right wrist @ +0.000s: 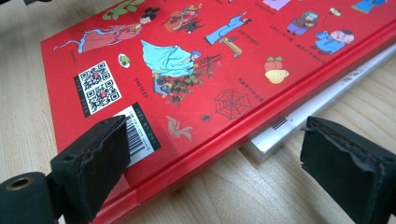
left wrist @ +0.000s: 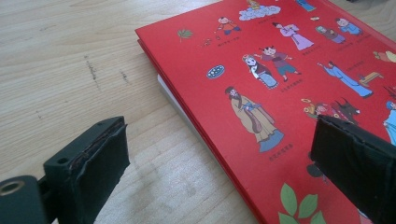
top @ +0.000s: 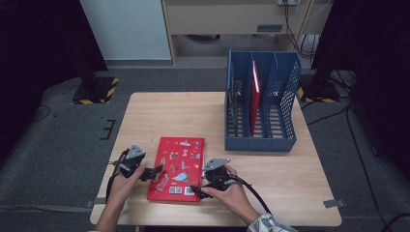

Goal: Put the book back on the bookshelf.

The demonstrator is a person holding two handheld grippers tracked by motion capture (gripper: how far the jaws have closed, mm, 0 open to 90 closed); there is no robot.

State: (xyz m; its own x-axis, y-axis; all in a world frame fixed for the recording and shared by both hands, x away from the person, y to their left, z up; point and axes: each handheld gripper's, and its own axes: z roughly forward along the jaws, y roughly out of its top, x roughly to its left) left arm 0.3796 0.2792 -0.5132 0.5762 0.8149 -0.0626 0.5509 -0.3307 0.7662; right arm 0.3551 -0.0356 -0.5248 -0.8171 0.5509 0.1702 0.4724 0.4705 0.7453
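Two open grippers flank a red picture book (top: 177,168) lying flat at the table's (top: 290,193) near edge.

Left gripper (top: 151,172) and right gripper (top: 197,191) both gape wide over opposite book edges, gripping nothing. Its cover carries cartoon figures with captions too small to read, a QR code (right wrist: 97,88) and a barcode (right wrist: 138,134). Behind stands a blue file rack (top: 261,104) holding another red book (top: 255,96).
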